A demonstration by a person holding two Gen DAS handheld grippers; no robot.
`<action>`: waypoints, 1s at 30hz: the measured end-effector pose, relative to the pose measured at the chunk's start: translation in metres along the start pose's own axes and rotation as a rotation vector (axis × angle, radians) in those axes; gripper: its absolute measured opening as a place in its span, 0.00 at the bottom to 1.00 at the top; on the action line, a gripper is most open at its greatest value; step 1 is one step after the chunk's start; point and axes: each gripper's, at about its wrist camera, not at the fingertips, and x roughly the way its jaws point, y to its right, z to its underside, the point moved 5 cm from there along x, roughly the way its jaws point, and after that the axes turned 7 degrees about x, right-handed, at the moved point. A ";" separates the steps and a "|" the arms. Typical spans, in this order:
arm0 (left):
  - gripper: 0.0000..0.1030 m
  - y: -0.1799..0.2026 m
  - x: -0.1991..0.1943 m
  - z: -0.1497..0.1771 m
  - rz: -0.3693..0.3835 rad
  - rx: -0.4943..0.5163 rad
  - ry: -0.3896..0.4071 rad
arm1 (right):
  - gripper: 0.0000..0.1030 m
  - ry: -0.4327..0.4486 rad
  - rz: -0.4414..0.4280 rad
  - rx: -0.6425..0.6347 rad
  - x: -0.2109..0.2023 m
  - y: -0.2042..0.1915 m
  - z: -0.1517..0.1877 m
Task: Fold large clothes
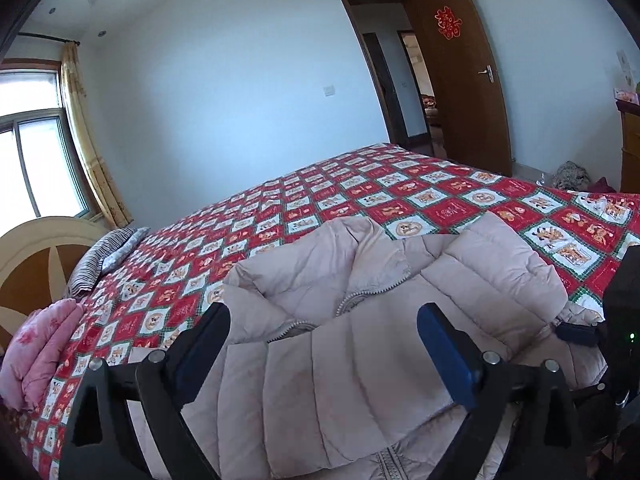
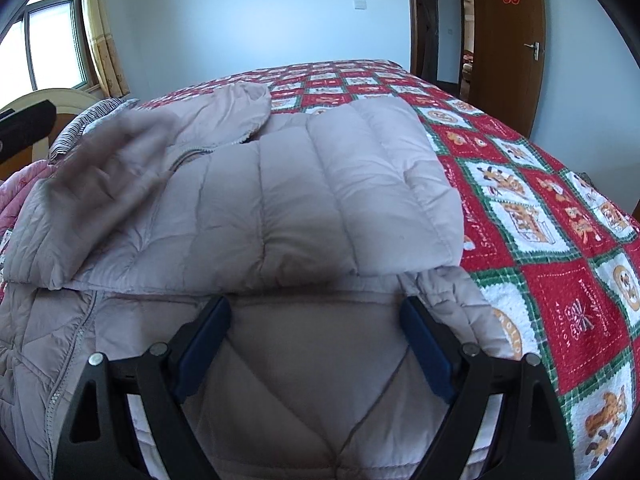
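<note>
A pale pink quilted down jacket (image 1: 360, 320) lies on the bed, zipper up, with its far part folded back over the near part. It also shows in the right wrist view (image 2: 300, 200). My left gripper (image 1: 324, 320) is open and hovers just above the jacket's near panel, holding nothing. My right gripper (image 2: 316, 312) is open over the jacket's lower layer, right at the edge of the folded-over panel, holding nothing. The right gripper's black body (image 1: 620, 320) shows at the right edge of the left wrist view.
The bed has a red, white and green patchwork cover (image 1: 360, 196). A folded pink quilt (image 1: 44, 348) and a striped pillow (image 1: 104, 260) lie by the headboard (image 1: 32, 264). A window, an open brown door (image 1: 460, 80) and a wooden cabinet (image 1: 630, 148) ring the room.
</note>
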 end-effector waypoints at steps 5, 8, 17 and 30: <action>0.92 -0.036 0.008 0.021 -0.072 -0.011 -0.051 | 0.87 0.021 -0.042 0.030 -0.007 0.003 -0.003; 0.92 -0.079 0.013 0.050 -0.141 -0.054 -0.111 | 0.87 0.062 -0.122 0.118 -0.026 0.012 -0.012; 0.92 -0.199 0.027 0.132 -0.309 -0.268 -0.307 | 0.56 -0.144 -0.354 0.089 0.001 -0.067 -0.032; 0.92 -0.239 0.027 0.164 -0.365 -0.381 -0.375 | 0.08 -0.131 -0.223 0.003 -0.019 -0.037 -0.010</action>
